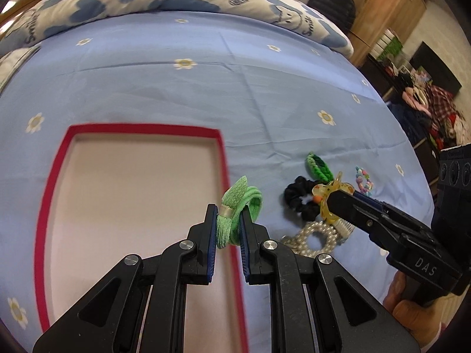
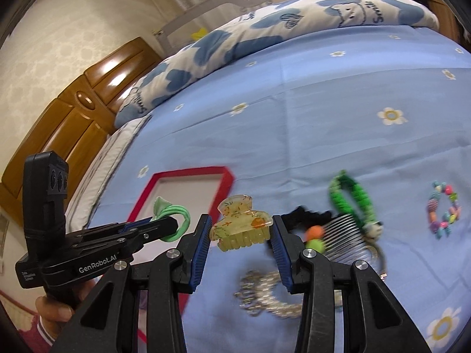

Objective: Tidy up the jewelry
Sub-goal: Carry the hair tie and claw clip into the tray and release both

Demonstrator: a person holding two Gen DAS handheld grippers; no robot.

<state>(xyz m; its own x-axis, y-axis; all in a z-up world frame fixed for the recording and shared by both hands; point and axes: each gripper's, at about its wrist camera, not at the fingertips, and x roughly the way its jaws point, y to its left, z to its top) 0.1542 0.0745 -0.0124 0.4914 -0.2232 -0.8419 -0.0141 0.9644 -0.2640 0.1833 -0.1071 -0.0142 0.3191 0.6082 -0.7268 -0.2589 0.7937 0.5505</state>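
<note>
Transfer was under way: left gripper jaws pinched a light-green ribbon hair tie over the red-rimmed shallow box; right gripper jaws clamped a translucent yellow claw clip above the blue bed sheet. Next probably called for lowering and releasing inside.

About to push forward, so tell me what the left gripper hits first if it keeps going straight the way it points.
Probably the red-rimmed tray: the left gripper, shut on the green hair tie, points down over the tray's right rim. Depth is unclear; it might land just beside it on the blue sheet.
</note>
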